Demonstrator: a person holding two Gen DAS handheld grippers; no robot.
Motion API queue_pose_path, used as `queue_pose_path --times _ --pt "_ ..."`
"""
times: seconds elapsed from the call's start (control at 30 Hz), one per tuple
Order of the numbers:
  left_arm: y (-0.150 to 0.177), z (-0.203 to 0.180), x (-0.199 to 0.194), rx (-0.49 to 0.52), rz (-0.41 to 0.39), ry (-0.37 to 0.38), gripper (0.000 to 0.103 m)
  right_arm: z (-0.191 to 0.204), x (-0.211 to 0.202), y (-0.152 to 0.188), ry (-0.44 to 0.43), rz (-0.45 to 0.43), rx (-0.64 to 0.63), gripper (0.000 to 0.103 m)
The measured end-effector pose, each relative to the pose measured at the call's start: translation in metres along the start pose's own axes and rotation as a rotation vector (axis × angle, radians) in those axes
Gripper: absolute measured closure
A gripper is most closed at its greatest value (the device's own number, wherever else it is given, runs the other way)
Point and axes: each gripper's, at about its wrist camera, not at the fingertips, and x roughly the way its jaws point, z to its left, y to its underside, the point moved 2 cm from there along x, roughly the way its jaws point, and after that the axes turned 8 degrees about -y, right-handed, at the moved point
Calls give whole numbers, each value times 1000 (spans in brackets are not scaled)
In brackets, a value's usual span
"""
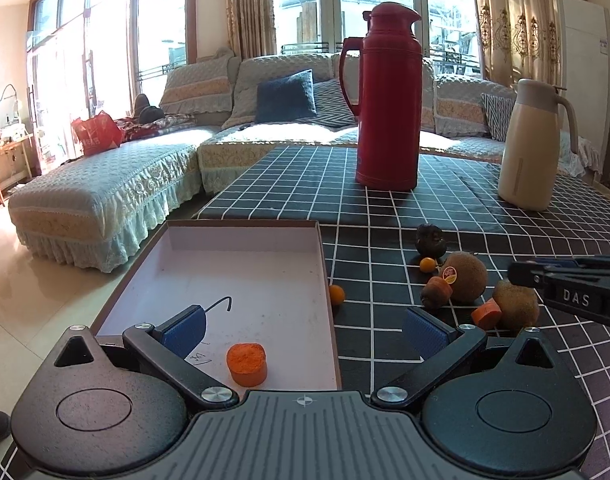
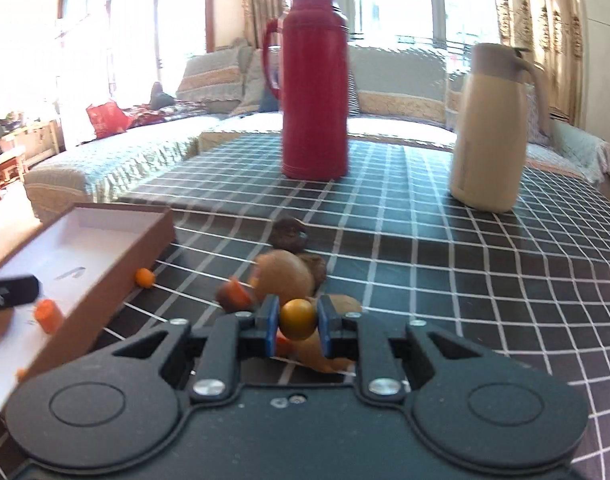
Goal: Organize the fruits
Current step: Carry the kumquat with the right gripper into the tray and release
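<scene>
A shallow brown box (image 1: 241, 280) with a white inside lies on the checked cloth; an orange carrot chunk (image 1: 247, 363) rests in its near part. My left gripper (image 1: 305, 330) is open and empty above the box's near right wall. Right of the box lie two kiwis (image 1: 467, 280), carrot chunks (image 1: 486, 313), dark wrinkled fruits (image 1: 430, 239) and small orange kumquats (image 1: 336, 294). My right gripper (image 2: 297, 320) is shut on a small yellow-orange kumquat (image 2: 297, 318), held just above the fruit pile (image 2: 285, 276). The box (image 2: 105, 264) shows at left there.
A tall red thermos (image 1: 387, 96) and a cream jug (image 1: 531, 146) stand further back on the table. A sofa (image 1: 145, 176) lies beyond the table's far edge. The table's left edge runs beside the box.
</scene>
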Motion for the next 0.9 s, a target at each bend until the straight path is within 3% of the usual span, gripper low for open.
queue_pose_path --times 0.2,0.37,0.63,0.83,0.9 --pt "-1 35 5 -18 10 -57 0 74 20 -33 -147 -25 -110 84" --pt "0 73 16 -49 30 -116 0 117 49 -34 -213 16 -153 84" --pt "-1 112 26 -118 50 -172 0 153 83 -19 -248 84 -176 84" --pt "1 115 30 -126 53 -182 0 161 93 -4 -233 126 -188 83" --pt "0 114 31 -128 56 -178 0 163 92 0 -225 130 -194 73"
